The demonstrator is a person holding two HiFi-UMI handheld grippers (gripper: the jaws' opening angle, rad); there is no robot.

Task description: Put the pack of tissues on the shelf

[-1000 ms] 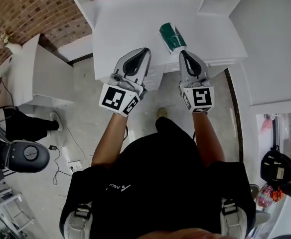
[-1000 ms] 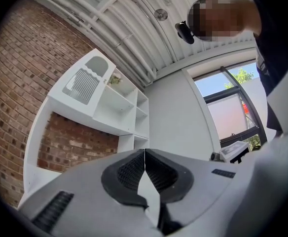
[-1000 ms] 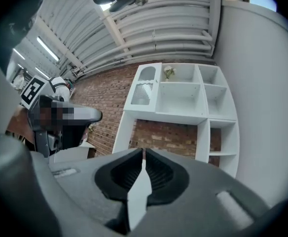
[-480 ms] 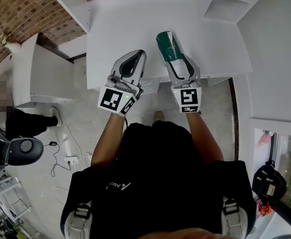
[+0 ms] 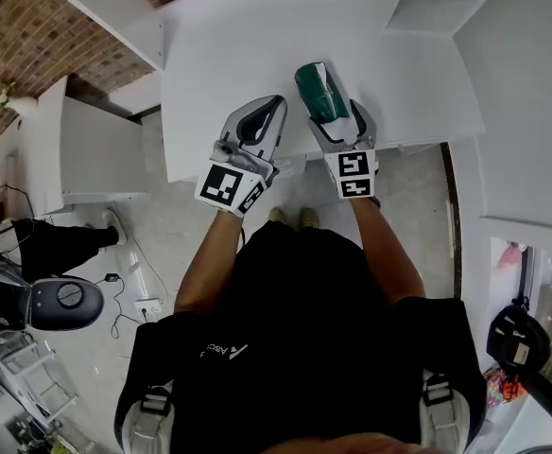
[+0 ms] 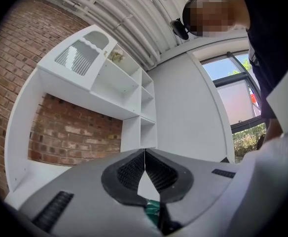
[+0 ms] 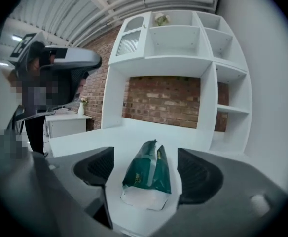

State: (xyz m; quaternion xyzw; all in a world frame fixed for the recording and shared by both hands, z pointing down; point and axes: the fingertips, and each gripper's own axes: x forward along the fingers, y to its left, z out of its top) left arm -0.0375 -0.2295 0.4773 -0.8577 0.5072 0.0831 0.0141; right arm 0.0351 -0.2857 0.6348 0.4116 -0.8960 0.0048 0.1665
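Observation:
The green tissue pack (image 5: pixel 319 90) lies on the white desk (image 5: pixel 219 55) near its front edge. My right gripper (image 5: pixel 340 119) is at the pack's near end. Its jaws have just been opening, and the pack (image 7: pixel 149 172) rests between them with neither pad touching it. My left gripper (image 5: pixel 276 104) hovers just left of the pack with its jaws shut and its pads meeting (image 6: pixel 144 154), nothing between them. The white shelf unit (image 7: pixel 228 83) with open cubbies rises at the desk's far right (image 5: pixel 427 3).
A brick wall (image 7: pixel 163 100) backs the desk. A low white cabinet (image 5: pixel 77 149) with a small vase (image 7: pixel 81 107) stands to the left. Cables and a dark machine (image 5: pixel 59 301) lie on the floor at the lower left. A person stands by the cabinet (image 7: pixel 35 122).
Both grippers have moved forward and down over the desk. The right one went from shut and short of the pack to open around its near end.

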